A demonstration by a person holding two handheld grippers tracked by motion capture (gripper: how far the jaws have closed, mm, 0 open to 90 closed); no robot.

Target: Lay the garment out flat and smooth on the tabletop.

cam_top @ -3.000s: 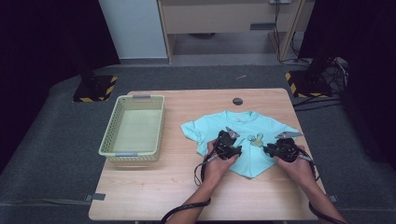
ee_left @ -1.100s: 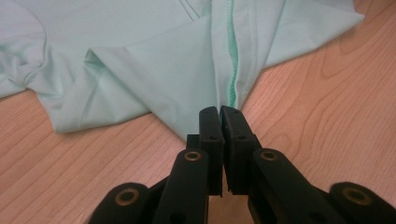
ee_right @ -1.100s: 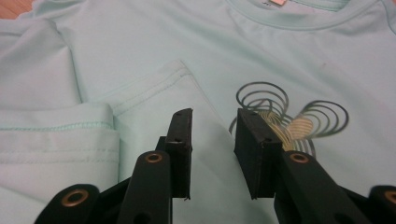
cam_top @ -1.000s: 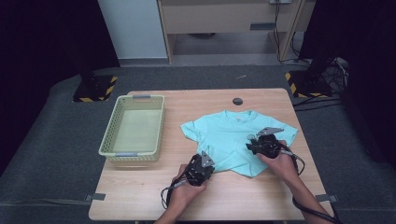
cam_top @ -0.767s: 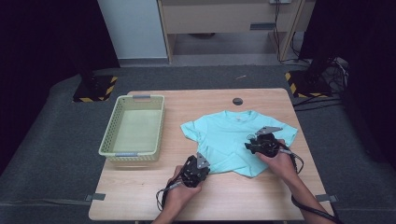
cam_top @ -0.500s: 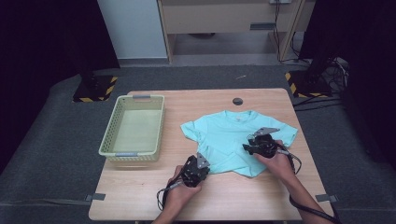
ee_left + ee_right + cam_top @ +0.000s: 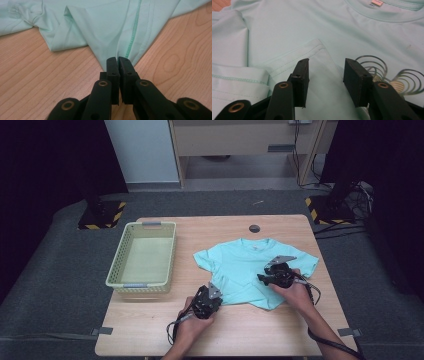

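A mint-green T-shirt [image 7: 245, 265] lies front-up on the wooden table [image 7: 150, 330], partly folded at its lower edge. My left gripper [image 7: 212, 292] sits at the shirt's lower left corner, and in the left gripper view it [image 7: 117, 61] is shut on the hem corner [image 7: 125, 50]. My right gripper [image 7: 262, 277] rests over the shirt's lower right part. Seen from the right gripper view, the right gripper [image 7: 325, 66] stands open above a folded-over hem flap [image 7: 317, 50], near the swirl print [image 7: 387, 75] and below the collar label [image 7: 377, 2].
A pale green plastic basket [image 7: 142, 257] stands on the table's left half. A small black disc [image 7: 254, 228] lies near the far edge. Bare wood lies in front of the shirt and between basket and shirt. The floor around is dark carpet.
Both grippers drew back from the shirt's middle toward the near edge three seconds ago. Over the last second the left one edged up to the hem; the right barely shifted left.
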